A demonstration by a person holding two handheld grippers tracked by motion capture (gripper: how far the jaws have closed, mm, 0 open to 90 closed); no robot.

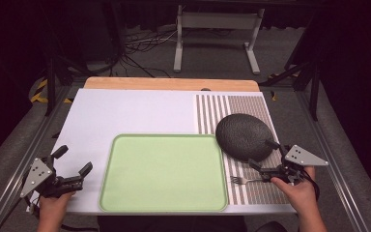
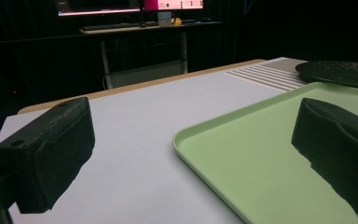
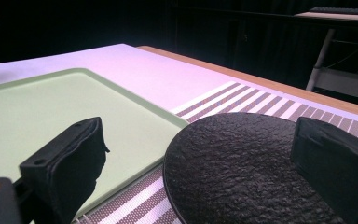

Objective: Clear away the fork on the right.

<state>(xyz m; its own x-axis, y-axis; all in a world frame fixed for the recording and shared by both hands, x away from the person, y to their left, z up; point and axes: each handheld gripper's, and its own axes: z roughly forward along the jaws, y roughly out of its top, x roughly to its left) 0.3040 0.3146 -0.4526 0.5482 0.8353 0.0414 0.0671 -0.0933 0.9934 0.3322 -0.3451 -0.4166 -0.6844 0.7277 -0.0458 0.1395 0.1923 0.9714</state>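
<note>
Right gripper (image 1: pixel 263 157): jaws spread, empty, hovering at the black plate's (image 1: pixel 245 136) near edge.
Fork (image 1: pixel 245 181): just below that plate, handle pointing toward the right hand.
Left gripper (image 1: pixel 72 162): spread, idle, well left of plate.
Nearer: right.

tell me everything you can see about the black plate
The black plate is a round, shallow dish with a rough, pebbled matte surface that looks like stone or cast ceramic. It is empty and lies flat on the striped mat, its left edge close to the green tray. The right claw is open around its near rim, not visibly gripping it.
</note>
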